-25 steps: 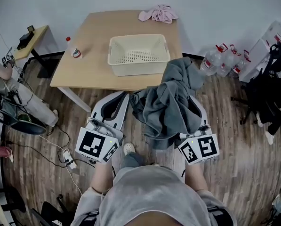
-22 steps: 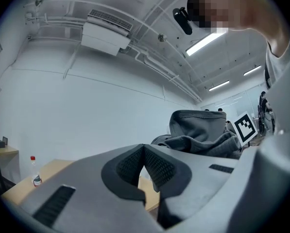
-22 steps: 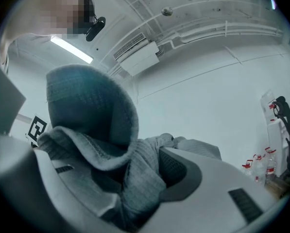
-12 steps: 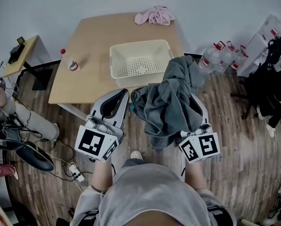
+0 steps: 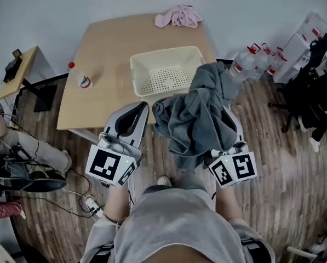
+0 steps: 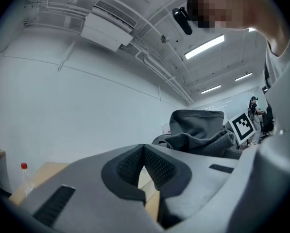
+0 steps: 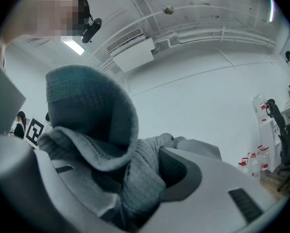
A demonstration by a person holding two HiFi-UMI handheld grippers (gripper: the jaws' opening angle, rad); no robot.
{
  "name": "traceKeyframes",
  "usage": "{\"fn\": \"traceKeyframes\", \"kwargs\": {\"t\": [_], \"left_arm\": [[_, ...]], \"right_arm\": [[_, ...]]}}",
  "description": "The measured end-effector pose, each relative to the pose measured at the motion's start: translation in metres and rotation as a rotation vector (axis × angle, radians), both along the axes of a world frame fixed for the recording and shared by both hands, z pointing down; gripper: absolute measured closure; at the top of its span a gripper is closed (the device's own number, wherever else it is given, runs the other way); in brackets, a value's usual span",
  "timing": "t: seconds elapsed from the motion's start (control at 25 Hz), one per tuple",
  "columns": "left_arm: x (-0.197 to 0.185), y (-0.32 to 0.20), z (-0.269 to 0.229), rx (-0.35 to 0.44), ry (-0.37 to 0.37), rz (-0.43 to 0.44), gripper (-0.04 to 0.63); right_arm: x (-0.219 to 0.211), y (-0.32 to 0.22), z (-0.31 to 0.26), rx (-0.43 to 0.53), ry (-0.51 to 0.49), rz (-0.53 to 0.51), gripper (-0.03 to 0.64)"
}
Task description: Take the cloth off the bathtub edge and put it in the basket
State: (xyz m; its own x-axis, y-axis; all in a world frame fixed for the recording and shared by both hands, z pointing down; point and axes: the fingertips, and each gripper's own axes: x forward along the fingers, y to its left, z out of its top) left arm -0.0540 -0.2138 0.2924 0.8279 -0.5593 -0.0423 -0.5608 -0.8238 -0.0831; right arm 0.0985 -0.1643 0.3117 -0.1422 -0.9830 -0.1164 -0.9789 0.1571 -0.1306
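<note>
Cloth (image 5: 199, 119) | pinched between right gripper (image 7: 135, 178) fingers (image 7: 178, 171) | draped over them

My head camera looks steeply down from well above onto the bench (image 5: 114, 53), with both grippers low in its frame. The camera on my left gripper (image 6: 144, 147) sits close behind the jaws, tilted up at the wall (image 6: 86, 106) and ceiling (image 6: 149, 13). The camera on my right gripper (image 7: 130, 171) looks the same way. All three views share the cloth (image 5: 199, 119).
</note>
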Motion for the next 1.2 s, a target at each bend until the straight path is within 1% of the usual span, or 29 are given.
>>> {"fn": "traceKeyframes", "kwargs": {"t": [0.28,0.48,0.92,1.2], "left_arm": [[-0.003,-0.021,0.008,-0.024,-0.003,0.01,0.595],[-0.003,-0.045,0.01,-0.022,0.005,-0.005,0.595],[0.005,-0.124,-0.001,-0.009,0.017,-0.062,0.595],[0.009,-0.168,-0.007,-0.007,0.021,-0.108,0.595]], "right_arm": [[-0.004,-0.023,0.004,-0.021,0.0,0.003,0.457],[-0.001,-0.05,0.008,-0.029,-0.009,-0.001,0.457],[0.016,-0.147,0.003,-0.042,-0.01,-0.031,0.457],[0.025,-0.21,0.008,-0.077,-0.008,-0.059,0.457]]}}
